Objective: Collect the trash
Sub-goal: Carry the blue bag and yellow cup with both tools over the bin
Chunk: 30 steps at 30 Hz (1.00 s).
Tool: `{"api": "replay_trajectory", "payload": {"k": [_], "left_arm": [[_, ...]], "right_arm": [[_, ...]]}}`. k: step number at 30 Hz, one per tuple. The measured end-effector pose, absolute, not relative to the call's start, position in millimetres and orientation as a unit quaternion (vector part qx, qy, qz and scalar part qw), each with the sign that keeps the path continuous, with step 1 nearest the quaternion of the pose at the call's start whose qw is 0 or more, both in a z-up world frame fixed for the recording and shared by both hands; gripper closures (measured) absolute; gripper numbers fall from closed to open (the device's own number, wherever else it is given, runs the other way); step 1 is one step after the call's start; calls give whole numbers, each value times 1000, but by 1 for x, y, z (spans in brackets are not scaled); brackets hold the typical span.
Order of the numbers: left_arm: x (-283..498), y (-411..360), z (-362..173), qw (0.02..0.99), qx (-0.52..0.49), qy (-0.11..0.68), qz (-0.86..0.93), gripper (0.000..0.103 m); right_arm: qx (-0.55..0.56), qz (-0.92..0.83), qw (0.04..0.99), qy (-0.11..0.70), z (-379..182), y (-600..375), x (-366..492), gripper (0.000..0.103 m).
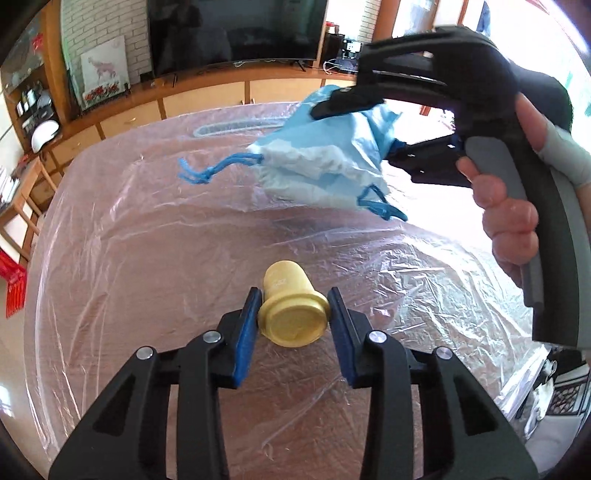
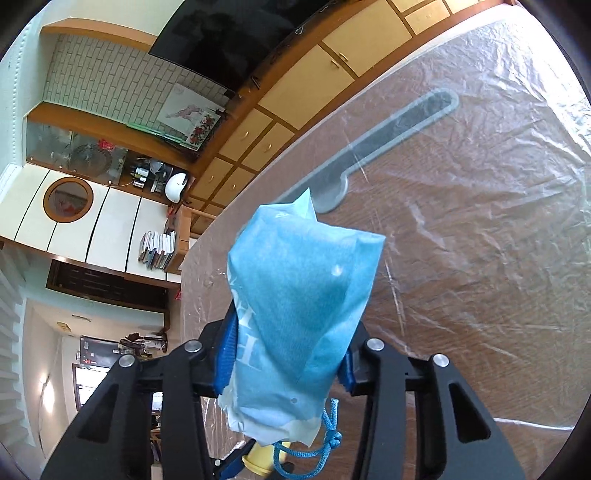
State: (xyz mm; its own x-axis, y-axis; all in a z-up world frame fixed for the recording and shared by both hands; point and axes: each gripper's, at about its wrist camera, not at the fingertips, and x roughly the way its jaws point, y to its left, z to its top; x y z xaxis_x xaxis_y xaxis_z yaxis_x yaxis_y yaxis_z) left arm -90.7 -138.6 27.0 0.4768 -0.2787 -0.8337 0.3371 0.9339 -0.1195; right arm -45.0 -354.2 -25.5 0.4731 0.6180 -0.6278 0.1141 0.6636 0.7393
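Observation:
My left gripper (image 1: 293, 312) is shut on a small yellow plastic bottle (image 1: 291, 310), held by its wide capped end above the table. My right gripper (image 2: 288, 354) is shut on a light blue drawstring bag (image 2: 299, 295), also seen in the left wrist view (image 1: 328, 155) held above the table with its mouth and blue cords toward the bottle. The right gripper itself shows in the left wrist view (image 1: 332, 103), held by a hand. The bottle peeks below the bag in the right wrist view (image 2: 258, 458).
A round wooden table covered in clear plastic sheeting (image 1: 147, 240) lies below. A grey handle-shaped mark (image 2: 388, 147) sits under the sheet. A TV (image 1: 236, 29) and wooden cabinets (image 1: 207, 99) stand beyond the far edge.

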Motion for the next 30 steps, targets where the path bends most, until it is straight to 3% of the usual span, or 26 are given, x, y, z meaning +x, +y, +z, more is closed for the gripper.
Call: {"api": "replay_trajectory", "payload": {"k": [30], "left_arm": [[-113, -105, 52, 877, -18, 451, -166, 65]], "right_arm": [[347, 183, 799, 456, 9, -405, -130, 64]]}}
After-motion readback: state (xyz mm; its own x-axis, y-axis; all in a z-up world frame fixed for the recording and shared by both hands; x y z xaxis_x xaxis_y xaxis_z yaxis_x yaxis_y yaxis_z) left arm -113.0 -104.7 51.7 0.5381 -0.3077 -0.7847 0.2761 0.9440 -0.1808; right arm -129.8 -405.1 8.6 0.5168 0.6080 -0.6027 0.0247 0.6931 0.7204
